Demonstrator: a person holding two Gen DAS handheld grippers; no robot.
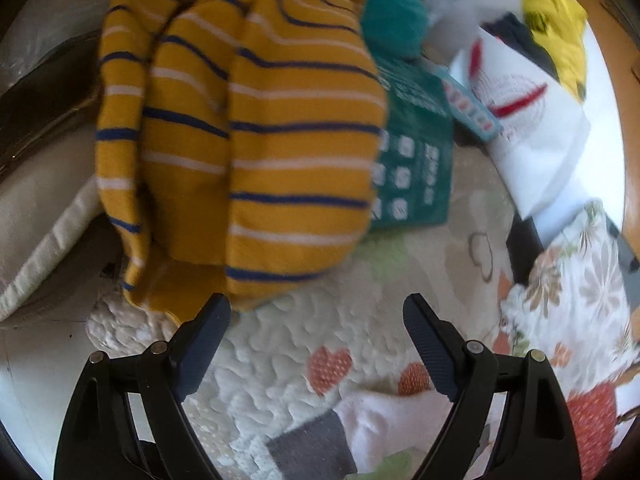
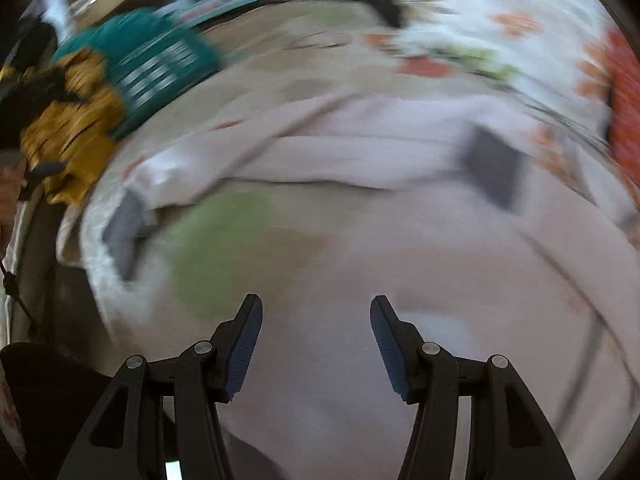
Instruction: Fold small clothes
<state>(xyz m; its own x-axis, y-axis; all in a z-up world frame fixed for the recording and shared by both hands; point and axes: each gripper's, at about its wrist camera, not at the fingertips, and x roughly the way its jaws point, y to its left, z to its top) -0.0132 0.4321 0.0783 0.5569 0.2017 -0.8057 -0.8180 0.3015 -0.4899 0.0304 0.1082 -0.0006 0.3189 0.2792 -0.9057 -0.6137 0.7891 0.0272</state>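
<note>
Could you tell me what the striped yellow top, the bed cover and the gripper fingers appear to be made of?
The striped yellow top looks like soft knit jersey, matte: it slumps in rounded folds. The bed cover seems to be quilted cotton, with a puckered stitched surface and printed hearts. The left gripper has black, hard-looking arms, probably plastic; its fingers carry dark blue ribbed pads, likely rubber.

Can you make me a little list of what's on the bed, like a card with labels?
surface: quilted bedspread with heart patterns
folded pile: yellow striped top, beside a teal garment
to fold: pale pink garment with grey cuffs, spread flat
left gripper: open, holding nothing
right gripper: open, above the pink garment
picture quality: right wrist view blurred
</note>
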